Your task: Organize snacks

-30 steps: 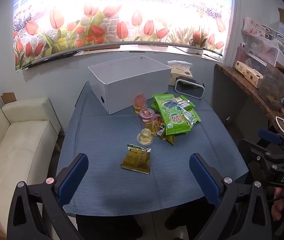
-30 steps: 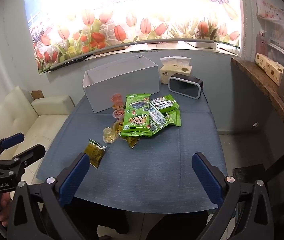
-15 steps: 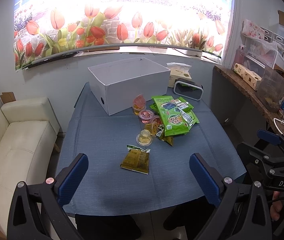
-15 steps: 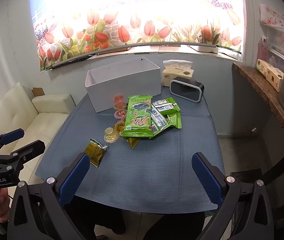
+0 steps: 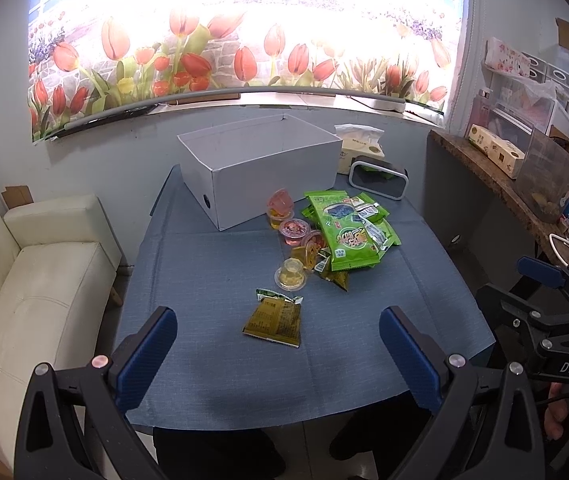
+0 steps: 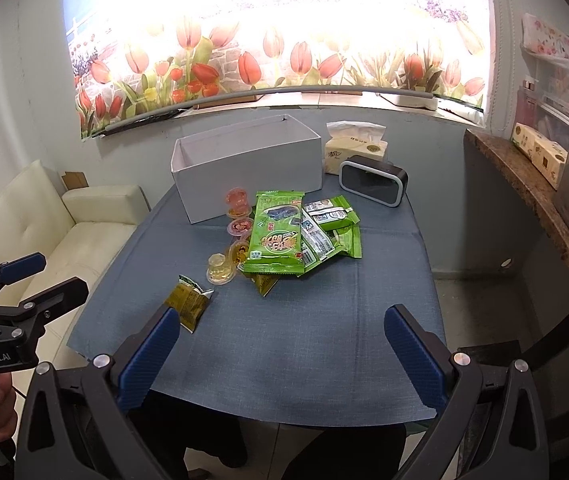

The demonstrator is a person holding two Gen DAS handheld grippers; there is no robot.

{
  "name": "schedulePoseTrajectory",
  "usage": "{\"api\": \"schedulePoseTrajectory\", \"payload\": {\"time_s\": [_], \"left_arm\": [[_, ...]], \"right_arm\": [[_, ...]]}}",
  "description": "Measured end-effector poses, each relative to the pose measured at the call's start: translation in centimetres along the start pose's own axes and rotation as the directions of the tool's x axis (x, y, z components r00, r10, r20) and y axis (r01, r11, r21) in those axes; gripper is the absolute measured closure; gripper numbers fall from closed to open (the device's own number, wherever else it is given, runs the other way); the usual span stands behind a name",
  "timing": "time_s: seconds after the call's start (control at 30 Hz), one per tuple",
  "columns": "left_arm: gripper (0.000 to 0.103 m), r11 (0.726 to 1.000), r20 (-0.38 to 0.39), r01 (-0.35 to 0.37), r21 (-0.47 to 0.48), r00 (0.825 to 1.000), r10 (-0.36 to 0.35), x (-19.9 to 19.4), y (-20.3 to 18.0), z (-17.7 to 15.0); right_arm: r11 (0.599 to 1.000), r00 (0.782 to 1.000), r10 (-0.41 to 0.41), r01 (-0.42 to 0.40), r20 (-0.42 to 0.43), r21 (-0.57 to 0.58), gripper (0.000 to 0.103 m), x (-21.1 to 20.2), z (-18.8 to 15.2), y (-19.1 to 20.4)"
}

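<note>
Blue tablecloth (image 5: 212, 264) lies bare between snacks (image 6: 280, 236) and near edge; both grippers' fingers (image 5: 144, 356) apart.

Your left gripper (image 5: 278, 346) hangs wide open, its blue-padded fingers (image 5: 146, 354) holding nothing, above the near edge of the blue cloth-covered worktop (image 5: 212, 272). Just ahead of you lies a flat olive-gold foil snack packet (image 5: 274, 318). Beyond it sits a clear plastic jelly cup (image 5: 290, 276), then a heap of bright green snack bags (image 5: 346, 232) with more cups beside them. An open white cardboard box (image 5: 258, 172) stands at the far side. Your right gripper (image 5: 544, 308) shows at the right edge.
</note>
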State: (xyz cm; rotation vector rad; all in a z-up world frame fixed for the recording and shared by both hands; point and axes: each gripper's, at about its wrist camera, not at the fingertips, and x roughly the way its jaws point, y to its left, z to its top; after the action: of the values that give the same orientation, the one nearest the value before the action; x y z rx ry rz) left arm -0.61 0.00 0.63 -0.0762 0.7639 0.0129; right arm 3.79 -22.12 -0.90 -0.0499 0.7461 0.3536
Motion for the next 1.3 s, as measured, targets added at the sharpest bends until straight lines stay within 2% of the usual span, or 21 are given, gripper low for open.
{"api": "schedulePoseTrajectory", "payload": {"time_s": [0.17,0.63,0.77,0.93,1.13,1.23,1.3], "left_arm": [[0.000,1.000,0.003,-0.002,0.002,1.000,0.002,0.0,0.0,0.0],[0.000,1.000,-0.005,-0.014,0.015,1.000,0.014,0.6,-0.1,0.0],[0.000,1.000,-0.050,-0.017,0.015,0.999,0.018,3.7,0.2,-0.3],[0.000,1.000,-0.135,-0.012,0.025,0.991,0.015,10.0,0.6,-1.1],[0.000,0.998,-0.224,-0.034,0.057,0.974,0.046,17.1,0.8,-2.1],[0.000,0.997,-0.282,-0.028,0.066,0.958,0.046,20.0,0.8,-2.7],[0.000,0.998,-0.293,-0.003,0.065,0.956,0.022,21.0,0.6,-2.9]], "right_arm": [[0.999,0.999,-0.029,0.030,0.028,-0.034,0.000,-0.2,0.1,0.1],[1.000,1.000,0.006,-0.006,-0.002,0.005,0.000,-0.2,0.1,-0.1],[1.000,0.999,0.006,-0.006,-0.032,0.016,0.000,0.0,-0.2,-0.4],[1.000,0.999,0.005,-0.004,-0.042,0.025,0.000,0.1,-0.8,-0.6],[0.999,0.999,-0.004,0.006,-0.044,0.036,0.000,0.1,-1.7,-1.2],[0.999,0.998,-0.013,0.016,-0.069,0.041,0.000,0.2,-2.0,-1.5],[0.999,0.998,-0.004,0.008,-0.068,0.053,0.000,0.3,-2.2,-1.8]]}}
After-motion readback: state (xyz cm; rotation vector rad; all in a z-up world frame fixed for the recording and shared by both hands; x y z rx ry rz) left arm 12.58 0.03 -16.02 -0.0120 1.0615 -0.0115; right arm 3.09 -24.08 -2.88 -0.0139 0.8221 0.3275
